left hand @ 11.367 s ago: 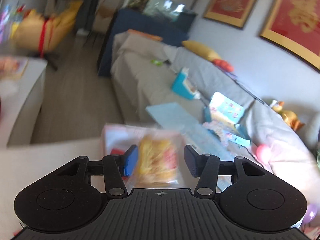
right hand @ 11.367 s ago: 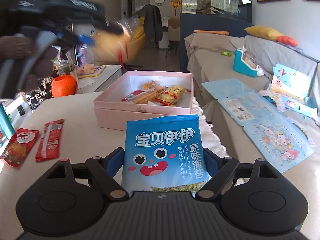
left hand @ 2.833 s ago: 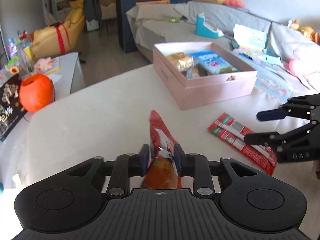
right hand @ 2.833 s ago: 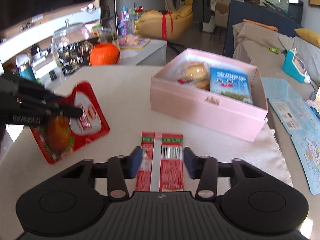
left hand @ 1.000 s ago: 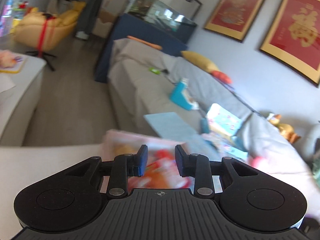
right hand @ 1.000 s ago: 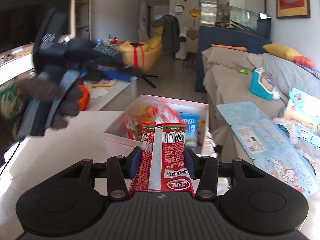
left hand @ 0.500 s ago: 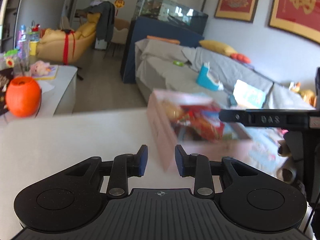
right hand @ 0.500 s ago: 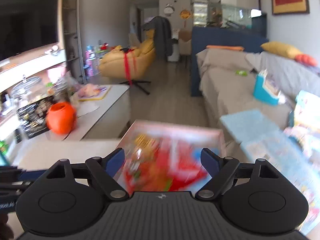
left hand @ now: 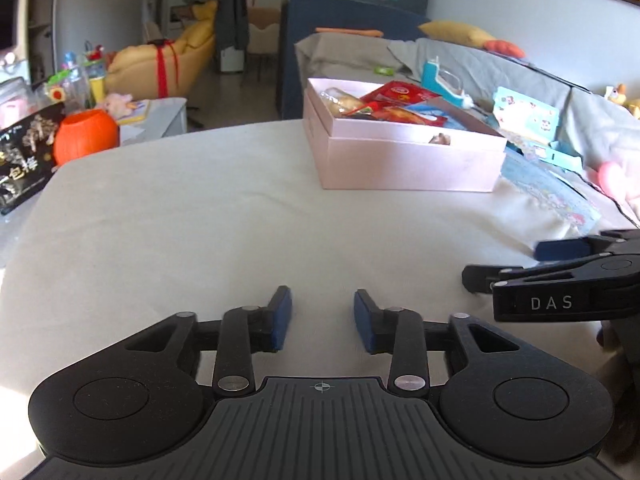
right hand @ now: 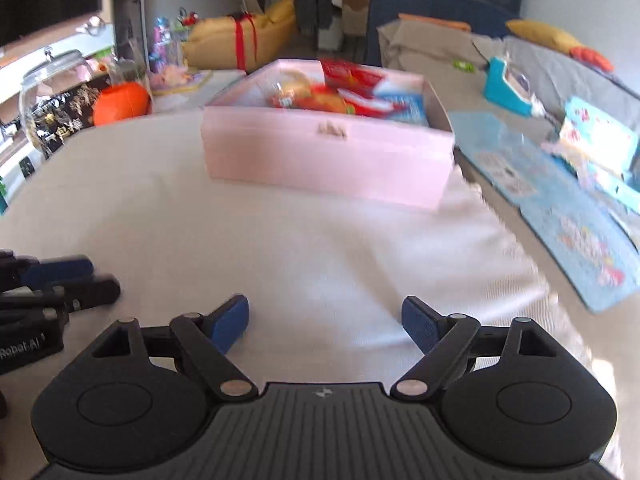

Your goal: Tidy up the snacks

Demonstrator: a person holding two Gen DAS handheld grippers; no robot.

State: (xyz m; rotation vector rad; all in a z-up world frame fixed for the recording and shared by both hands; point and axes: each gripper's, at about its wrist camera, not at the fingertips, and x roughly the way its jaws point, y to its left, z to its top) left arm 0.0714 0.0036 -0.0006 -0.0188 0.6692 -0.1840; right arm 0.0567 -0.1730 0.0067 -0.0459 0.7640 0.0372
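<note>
A pink box (left hand: 404, 160) (right hand: 320, 156) stands at the far side of the white table (left hand: 200, 216) (right hand: 320, 256). Inside it lie several snack packs: red packets (left hand: 400, 96) (right hand: 352, 76), a blue seaweed bag (right hand: 404, 108) and a bun-like snack (left hand: 340, 100). My left gripper (left hand: 322, 318) hovers low over the bare tabletop, its jaws opening with nothing between them. My right gripper (right hand: 324, 322) is also over bare table, jaws opening wide and empty. Each gripper shows at the edge of the other's view, the right one (left hand: 532, 260) and the left one (right hand: 76, 276).
An orange pumpkin-shaped pot (left hand: 86, 142) (right hand: 120, 108), a glass jar (right hand: 52, 92) and a dark snack bag (left hand: 24, 160) sit on the left side unit. A grey sofa (left hand: 500, 76) with blue boxes and sheets (right hand: 568, 208) runs along the right.
Both red packets have left the jaws and now lie in the pink box. Both grippers have drawn back from the box and sunk toward the table, and their jaws have widened.
</note>
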